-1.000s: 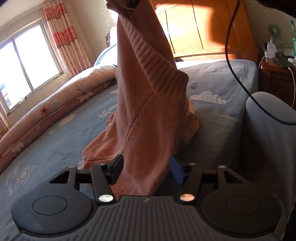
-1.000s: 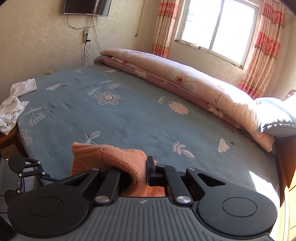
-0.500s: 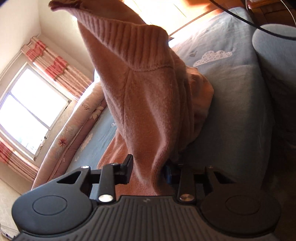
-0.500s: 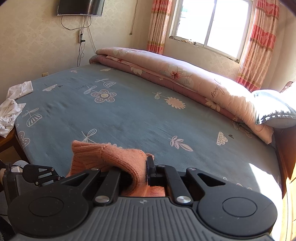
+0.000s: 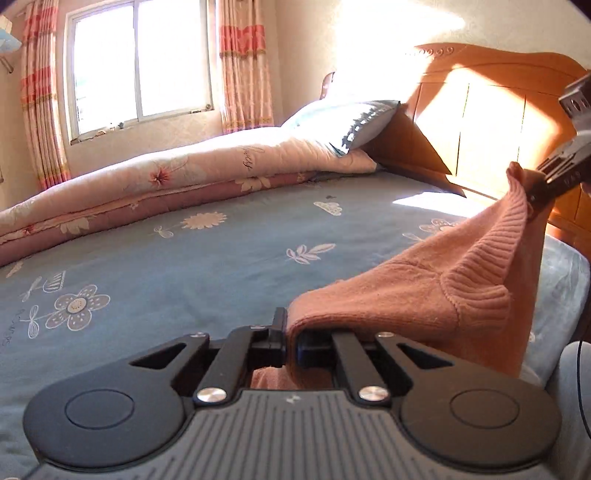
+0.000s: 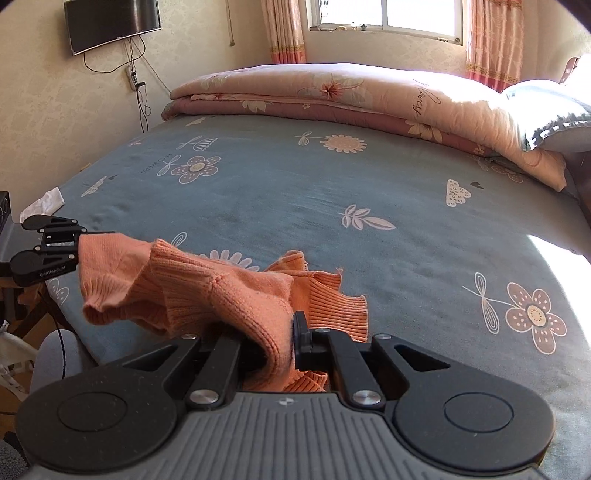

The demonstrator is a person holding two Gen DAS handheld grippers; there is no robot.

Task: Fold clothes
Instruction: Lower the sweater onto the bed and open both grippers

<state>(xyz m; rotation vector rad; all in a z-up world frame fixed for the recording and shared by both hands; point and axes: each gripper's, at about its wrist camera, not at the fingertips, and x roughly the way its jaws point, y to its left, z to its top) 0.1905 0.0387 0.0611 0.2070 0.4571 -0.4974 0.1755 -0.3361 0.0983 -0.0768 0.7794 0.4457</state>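
An orange knit sweater (image 5: 424, 295) hangs stretched between my two grippers above the blue flowered bed sheet (image 5: 184, 266). My left gripper (image 5: 291, 339) is shut on one edge of it. My right gripper (image 6: 284, 343) is shut on another part of the sweater (image 6: 221, 291), near a ribbed hem. The right gripper shows at the right in the left wrist view (image 5: 543, 188), pinching the fabric. The left gripper shows at the far left in the right wrist view (image 6: 74, 247). Part of the sweater rests bunched on the sheet.
A rolled pink floral quilt (image 6: 369, 96) and a grey-blue pillow (image 5: 343, 122) lie along the far side of the bed. The wooden headboard (image 5: 491, 122) stands at the right. A wall TV (image 6: 110, 22) and white cloth (image 6: 48, 199) are at the left.
The left gripper has closed on the sweater and swung up to face across the bed. The sweater, which hung down from the right gripper, is now stretched sideways between both grippers.
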